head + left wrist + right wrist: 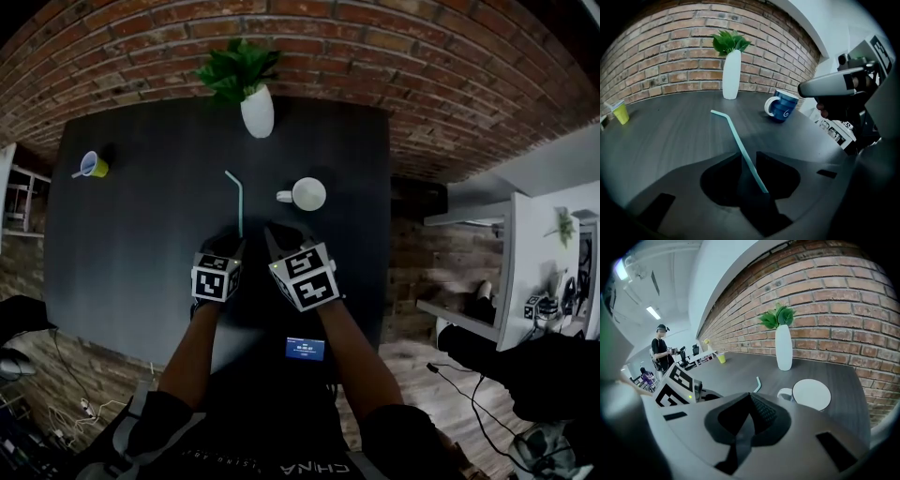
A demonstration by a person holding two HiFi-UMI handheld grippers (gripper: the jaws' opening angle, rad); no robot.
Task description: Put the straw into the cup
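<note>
A teal bendy straw [235,201] lies flat on the dark table [131,244], left of a mug [307,194] that is blue outside and white inside. My left gripper [234,249] is at the straw's near end. In the left gripper view its jaws [748,157] stand open with the straw [740,145] lying in the gap between them, and the pads do not press on it. The mug [782,106] stands beyond, to the right. My right gripper [272,240] hovers beside the left one, shut and empty [751,395]. It points toward the mug [811,394], with the straw's bent tip [757,383] just ahead.
A white vase with a green plant [257,112] stands at the table's far edge against the brick wall. A small yellow cup [93,166] sits at the far left. A person [660,352] stands far off in the room behind.
</note>
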